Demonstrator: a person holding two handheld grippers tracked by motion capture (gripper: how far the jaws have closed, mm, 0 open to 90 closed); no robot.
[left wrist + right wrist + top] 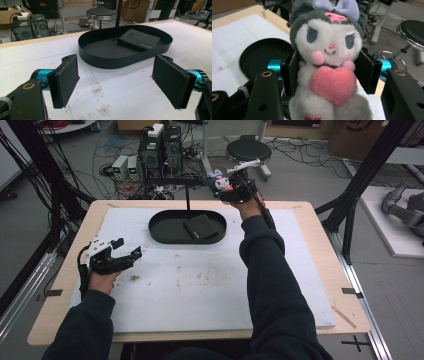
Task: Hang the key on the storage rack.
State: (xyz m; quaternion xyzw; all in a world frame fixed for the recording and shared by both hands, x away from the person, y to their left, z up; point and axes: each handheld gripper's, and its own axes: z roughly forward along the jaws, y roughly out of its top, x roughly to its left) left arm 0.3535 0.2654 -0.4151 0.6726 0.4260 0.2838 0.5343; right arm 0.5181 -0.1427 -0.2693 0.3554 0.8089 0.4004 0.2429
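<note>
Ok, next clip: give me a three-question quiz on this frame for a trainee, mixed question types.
1. True or false: the left gripper is shut on the black wallet.
2. Multiple choice: what is the right gripper holding? A) a plush toy B) a black wallet C) a stool
3. Fill in: the black wallet lies inside the black oval ____.

Key:
1. False. The left gripper is open and holds nothing, above the white mat.
2. A. Its pads clamp the plush toy at the table's far edge.
3. tray.
</note>
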